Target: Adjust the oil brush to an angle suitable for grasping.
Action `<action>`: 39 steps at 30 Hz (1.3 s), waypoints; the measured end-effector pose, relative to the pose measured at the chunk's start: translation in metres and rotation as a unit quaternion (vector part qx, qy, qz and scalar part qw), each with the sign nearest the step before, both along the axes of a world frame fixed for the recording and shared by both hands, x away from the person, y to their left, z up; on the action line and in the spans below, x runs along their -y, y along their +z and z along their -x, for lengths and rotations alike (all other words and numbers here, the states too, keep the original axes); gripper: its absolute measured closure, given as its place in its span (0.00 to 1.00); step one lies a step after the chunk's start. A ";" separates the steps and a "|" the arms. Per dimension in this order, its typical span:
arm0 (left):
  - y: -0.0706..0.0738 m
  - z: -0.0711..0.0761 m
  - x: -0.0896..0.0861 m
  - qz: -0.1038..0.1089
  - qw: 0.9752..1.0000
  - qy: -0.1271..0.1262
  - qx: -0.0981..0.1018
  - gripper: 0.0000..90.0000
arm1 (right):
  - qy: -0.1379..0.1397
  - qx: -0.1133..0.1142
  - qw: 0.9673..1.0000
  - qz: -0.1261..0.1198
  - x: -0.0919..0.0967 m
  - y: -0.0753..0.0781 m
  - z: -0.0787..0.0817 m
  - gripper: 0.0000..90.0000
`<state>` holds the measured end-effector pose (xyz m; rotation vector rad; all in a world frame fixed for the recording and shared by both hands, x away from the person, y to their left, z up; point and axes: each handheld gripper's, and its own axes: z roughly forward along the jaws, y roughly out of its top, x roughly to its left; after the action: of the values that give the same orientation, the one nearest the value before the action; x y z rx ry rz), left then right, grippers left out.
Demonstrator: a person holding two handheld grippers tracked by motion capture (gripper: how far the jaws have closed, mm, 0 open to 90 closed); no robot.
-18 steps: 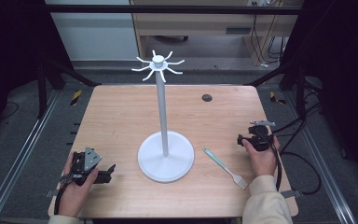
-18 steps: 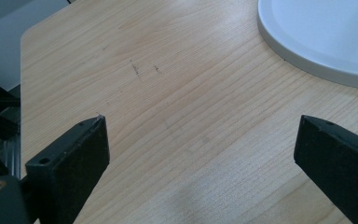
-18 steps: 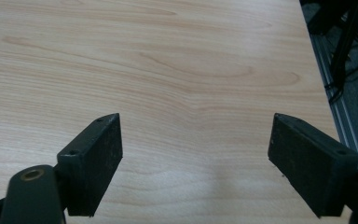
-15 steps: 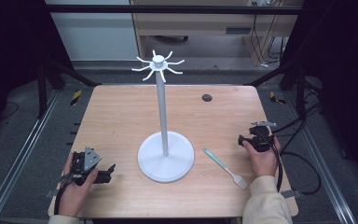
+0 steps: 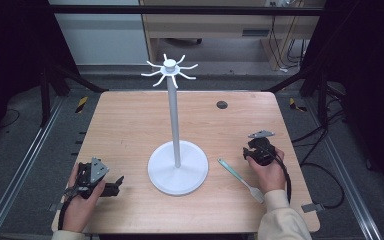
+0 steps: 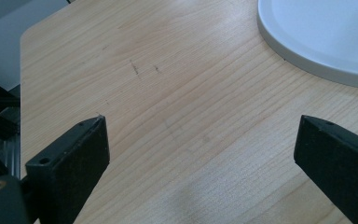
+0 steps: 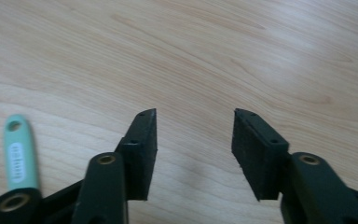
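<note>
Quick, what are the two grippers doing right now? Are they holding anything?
Left gripper: open, holding nothing, over bare table.
Right gripper: open, holding nothing; the green-handled fork lies beside it, untouched.

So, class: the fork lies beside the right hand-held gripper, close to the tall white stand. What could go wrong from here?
1. The fork lies flat on the table, so the open right hand-held gripper may scrape the wood or slip off its thin handle.
2. The stand is tall and slim; a hand swinging past its pole could topple it.
</note>
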<state>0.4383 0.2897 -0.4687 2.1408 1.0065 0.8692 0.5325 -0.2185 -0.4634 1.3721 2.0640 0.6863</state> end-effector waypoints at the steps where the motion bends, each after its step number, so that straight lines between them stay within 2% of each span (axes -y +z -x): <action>1: 0.000 0.000 0.000 0.000 1.000 0.000 0.000 0.03 | 0.005 0.002 1.000 0.001 -0.004 0.001 0.001 0.63; 4: 0.000 0.000 0.000 -0.001 1.000 0.000 -0.001 0.03 | 0.014 0.001 1.000 -0.001 -0.009 0.002 0.002 0.66; 7: 0.000 0.000 0.000 -0.005 1.000 -0.001 -0.002 0.03 | 0.038 -0.003 0.999 0.003 -0.017 0.002 0.005 0.74; 15: 0.000 0.000 0.000 -0.003 1.000 -0.001 -0.002 0.03 | 0.077 -0.016 0.997 0.012 -0.030 0.000 0.007 0.86; 20: 0.000 0.000 0.000 -0.002 1.000 -0.002 -0.003 0.03 | 0.092 -0.019 0.995 0.015 -0.033 -0.001 0.008 0.92; 21: 0.000 0.000 0.000 -0.003 1.000 -0.002 -0.004 0.03 | 0.100 -0.029 0.994 0.016 -0.035 -0.002 0.008 0.94; 24: -0.001 0.000 0.000 -0.002 1.000 -0.002 -0.003 0.03 | 0.104 -0.037 0.994 0.016 -0.037 -0.004 0.008 0.95; 26: -0.001 0.000 0.000 -0.003 1.000 -0.001 -0.003 0.03 | 0.111 -0.044 0.993 0.011 -0.039 -0.005 0.008 1.00; 30: -0.001 0.000 0.000 -0.004 1.000 -0.001 -0.004 0.03 | 0.123 -0.048 0.991 0.007 -0.040 -0.006 0.008 1.00; 32: -0.001 0.000 0.000 -0.004 1.000 0.000 -0.004 0.03 | 0.132 -0.061 0.989 -0.002 -0.042 -0.008 0.008 1.00; 39: -0.001 0.000 0.000 -0.003 1.000 0.001 -0.003 0.03 | 0.143 -0.083 0.986 0.001 -0.048 -0.013 0.008 1.00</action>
<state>0.4386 0.2899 -0.4694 2.1495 1.0094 0.8683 0.5245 -0.1704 -0.4761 1.1758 2.4234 0.7066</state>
